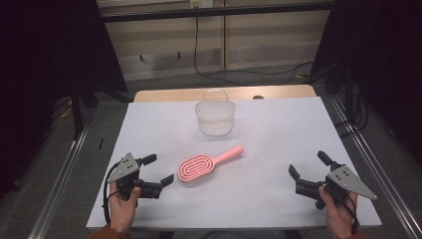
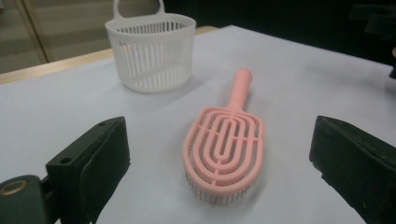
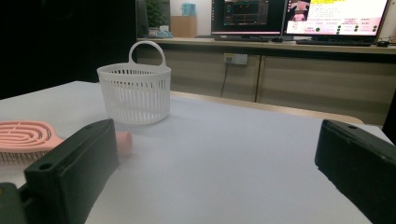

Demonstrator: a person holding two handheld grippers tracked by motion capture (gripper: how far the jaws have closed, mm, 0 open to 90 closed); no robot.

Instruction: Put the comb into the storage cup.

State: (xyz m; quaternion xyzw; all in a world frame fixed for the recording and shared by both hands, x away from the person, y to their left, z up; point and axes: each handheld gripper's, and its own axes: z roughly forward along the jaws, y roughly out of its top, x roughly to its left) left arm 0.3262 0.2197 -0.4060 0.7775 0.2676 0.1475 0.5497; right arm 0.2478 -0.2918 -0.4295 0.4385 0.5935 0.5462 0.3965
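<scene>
A pink hairbrush lies flat near the middle of the white table, bristles down, handle pointing to the far right. Beyond it stands a white slatted basket with a loop handle, upright and with nothing visible inside. At the front left my left gripper is open, aimed at the brush head, its jaws wide on either side without touching. My right gripper is open at the front right, well away from the brush, with nothing between its jaws.
The white sheet covers a wooden table whose far edge shows behind the basket. Metal frame rails run along both sides of the table. Cables trail on the floor beyond. Monitors stand on a counter in the right gripper view.
</scene>
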